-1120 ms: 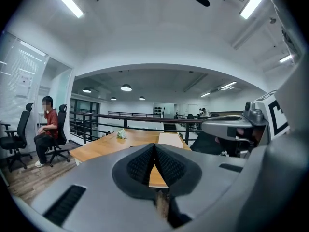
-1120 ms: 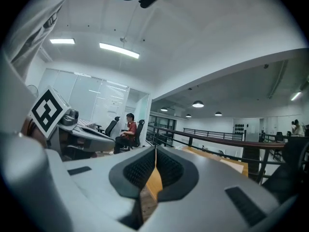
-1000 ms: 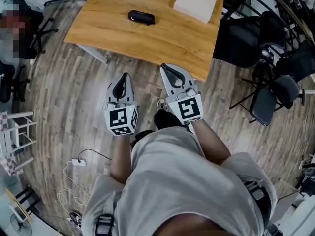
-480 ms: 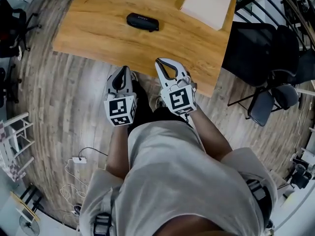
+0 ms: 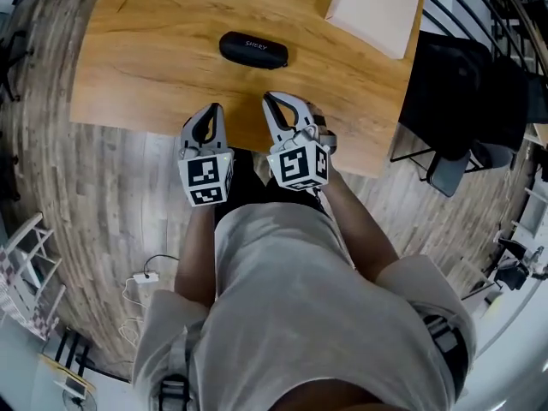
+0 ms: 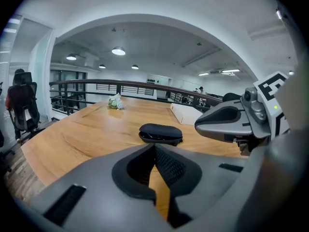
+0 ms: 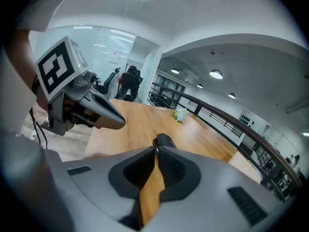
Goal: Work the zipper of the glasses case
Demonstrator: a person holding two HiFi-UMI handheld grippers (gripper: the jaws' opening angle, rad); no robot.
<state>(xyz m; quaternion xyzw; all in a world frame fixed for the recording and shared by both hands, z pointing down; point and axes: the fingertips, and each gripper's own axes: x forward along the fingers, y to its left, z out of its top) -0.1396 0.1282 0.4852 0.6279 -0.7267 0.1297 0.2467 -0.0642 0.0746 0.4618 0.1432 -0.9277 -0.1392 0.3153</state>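
A: Nearest: left gripper [image 5: 211,111] and right gripper [image 5: 274,101], side by side over the near edge of the tabletop [image 5: 145,67]. Both are pressed together, with nothing between the jaws.
B: Both aimed at the case, I'd judge: one to steady it, one for the pull.
A: Glasses case [image 5: 253,50] lies beyond them, mid-tabletop, untouched. White box [image 5: 377,7] at the far right corner.
B: Left gripper view shows the case's side seam; head view gives only its top. Zipped or not, can't tell.
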